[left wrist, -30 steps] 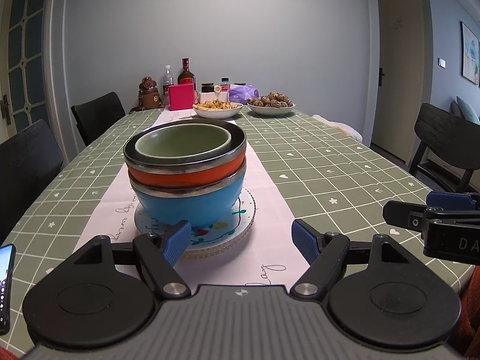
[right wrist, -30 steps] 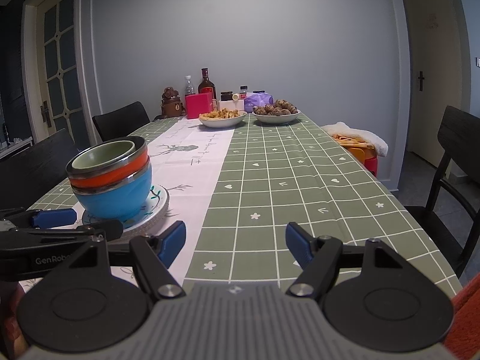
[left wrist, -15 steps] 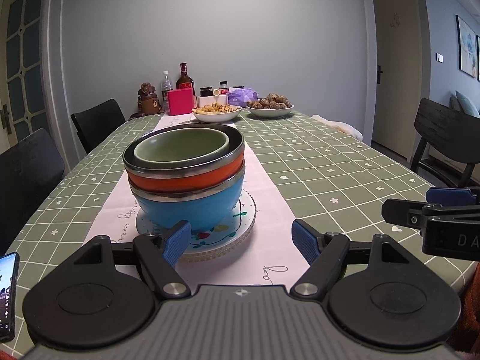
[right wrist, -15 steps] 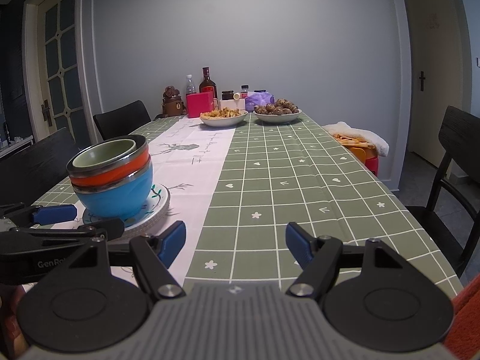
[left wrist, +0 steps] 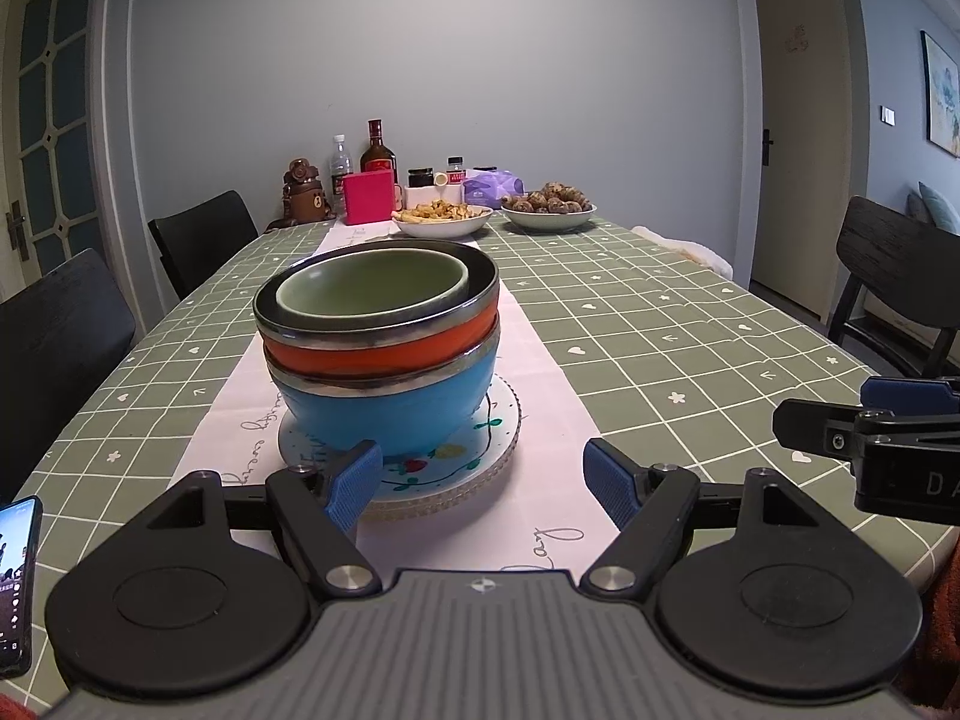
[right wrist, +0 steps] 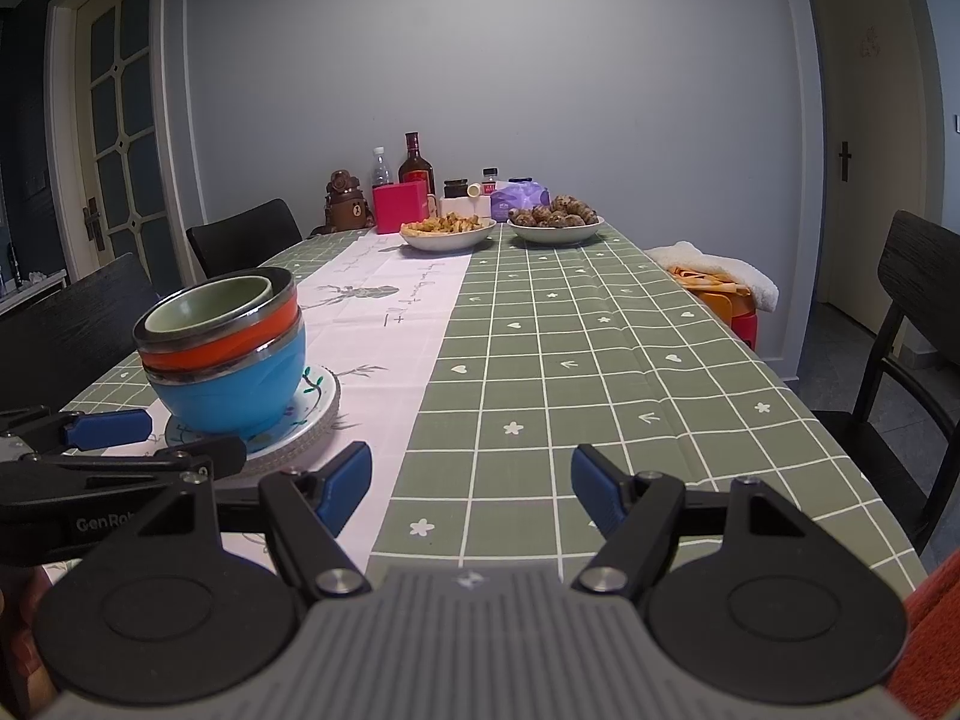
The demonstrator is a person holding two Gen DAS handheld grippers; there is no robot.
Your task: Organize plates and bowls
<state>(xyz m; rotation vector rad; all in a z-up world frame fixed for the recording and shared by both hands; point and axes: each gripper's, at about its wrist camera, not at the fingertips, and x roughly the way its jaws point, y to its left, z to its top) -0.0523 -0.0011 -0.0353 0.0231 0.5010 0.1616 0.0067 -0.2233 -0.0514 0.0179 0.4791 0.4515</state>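
Room: grey wall (left wrist: 432,60), doors on both sides, dark chairs (left wrist: 204,240) along the table.
Table: green checked cloth (left wrist: 690,330) with a pale runner (left wrist: 540,372) down the middle.
Far end: two white dishes of food (left wrist: 441,219), bottles (left wrist: 378,150), a pink box (left wrist: 367,197), a bear-shaped flask (left wrist: 303,192), a purple pack (left wrist: 495,183).
Stack: green bowl (left wrist: 372,288) nested in orange bowl (left wrist: 384,354), nested in blue bowl (left wrist: 384,414), all upright.
Plate: painted plate (left wrist: 480,450) under the blue bowl, on the runner at the near end.
Left gripper (left wrist: 483,477): jaws wide apart, empty, low over the near edge just short of the plate, left pad overlapping the plate's front in view.
Right gripper (right wrist: 471,483): jaws apart, empty, over bare cloth to the right of the stack.
Phone (left wrist: 15,582): lit screen, at the left edge of the left view.
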